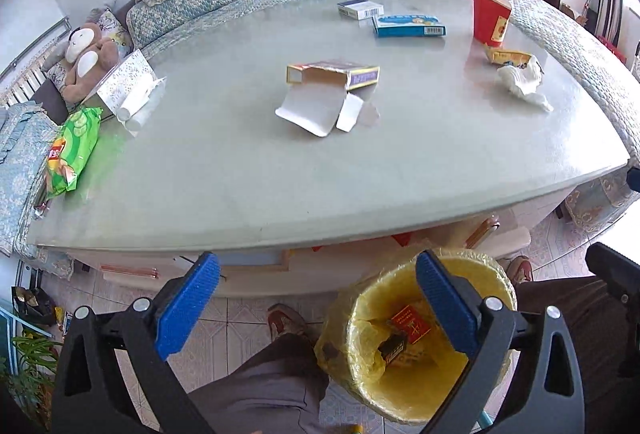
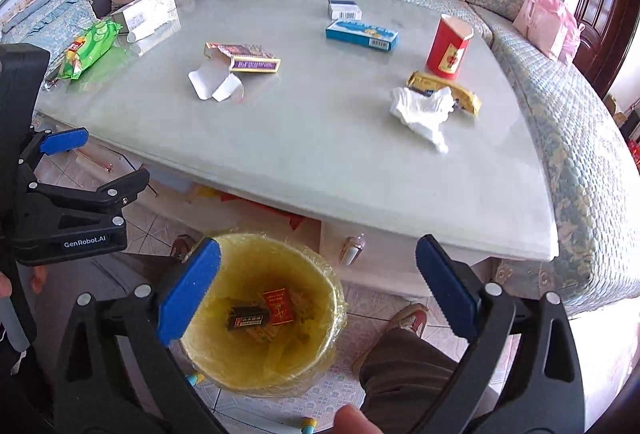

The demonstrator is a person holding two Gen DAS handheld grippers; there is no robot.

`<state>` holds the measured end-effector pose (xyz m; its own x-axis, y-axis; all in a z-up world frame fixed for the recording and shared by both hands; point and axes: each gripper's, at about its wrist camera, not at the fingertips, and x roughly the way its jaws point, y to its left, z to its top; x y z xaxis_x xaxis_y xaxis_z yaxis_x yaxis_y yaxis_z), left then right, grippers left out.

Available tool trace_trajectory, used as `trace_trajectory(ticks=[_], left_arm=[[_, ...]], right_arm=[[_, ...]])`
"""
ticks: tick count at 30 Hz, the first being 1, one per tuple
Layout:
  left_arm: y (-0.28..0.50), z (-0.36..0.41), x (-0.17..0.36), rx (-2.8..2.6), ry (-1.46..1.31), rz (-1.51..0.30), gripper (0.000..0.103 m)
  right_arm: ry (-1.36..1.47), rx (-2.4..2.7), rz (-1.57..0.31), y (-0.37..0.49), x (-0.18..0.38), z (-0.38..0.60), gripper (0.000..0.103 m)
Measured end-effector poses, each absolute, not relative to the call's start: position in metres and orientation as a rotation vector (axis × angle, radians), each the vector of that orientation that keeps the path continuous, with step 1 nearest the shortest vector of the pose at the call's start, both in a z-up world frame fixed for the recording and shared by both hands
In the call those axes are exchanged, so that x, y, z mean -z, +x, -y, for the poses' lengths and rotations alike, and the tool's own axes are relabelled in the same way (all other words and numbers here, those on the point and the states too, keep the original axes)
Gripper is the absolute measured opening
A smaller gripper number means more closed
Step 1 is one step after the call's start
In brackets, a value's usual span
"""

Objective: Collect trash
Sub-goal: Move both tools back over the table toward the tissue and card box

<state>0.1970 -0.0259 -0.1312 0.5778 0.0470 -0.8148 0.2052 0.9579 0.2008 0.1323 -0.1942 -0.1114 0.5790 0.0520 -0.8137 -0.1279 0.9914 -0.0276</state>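
**Both grippers spread wide above the yellow-lined bin**

The left gripper (image 1: 318, 298) and the right gripper (image 2: 318, 282) each hang with blue-padded jaws wide apart, gripping nothing, below the near edge of the pale glass-topped table (image 1: 280, 186). Under them on the tiled floor stands a round wastebasket lined with a yellow plastic bag (image 2: 320, 350); inside it lie a red cigarette pack (image 2: 278, 306) and a dark flat box (image 2: 245, 319), touching each other.

On the table, trash is not yet collected. A torn-open purple and gold carton (image 1: 340, 74) sits near the middle with its white flap spread toward the near edge. Toward the far edge lie a blue flat box (image 1: 408, 25) and, just beside it, a white and blue small box (image 1: 360, 9). Near the right edge a red paper cup (image 2: 447, 48) stands upright; a yellow wrapper (image 2: 448, 92) lies in front of it, touching a crumpled white tissue (image 2: 424, 110). A green snack bag (image 1: 72, 150) overhangs the left edge.
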Motion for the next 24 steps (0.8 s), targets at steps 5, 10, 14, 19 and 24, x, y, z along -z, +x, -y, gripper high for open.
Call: trace_trajectory(ticks=[5,10,14,19,24], left_arm=[[0.224,0.025,0.113,0.09,0.289,-0.928,0.096],[0.267,0.029,0.101,0.07,0.301,-0.907,0.096],[0.302,0.032,0.097,0.056,0.301,-0.904,0.096],[0.336,0.034,0.098,0.03,0.245,-0.926,0.096],[0.353,0.034,0.107,0.006,0.262,-0.948,0.096]], right_arm=[[-0.1,-0.062,-0.906,0.149,0.091,0.211,0.097],[-0.066,-0.006,-0.902,0.18,0.084,0.241,0.097],[-0.05,0.079,-0.907,0.209,0.087,0.277,0.097],[0.013,0.138,-0.922,0.243,0.098,0.315,0.097],[0.014,0.119,-0.951,0.263,0.108,0.317,0.097]])
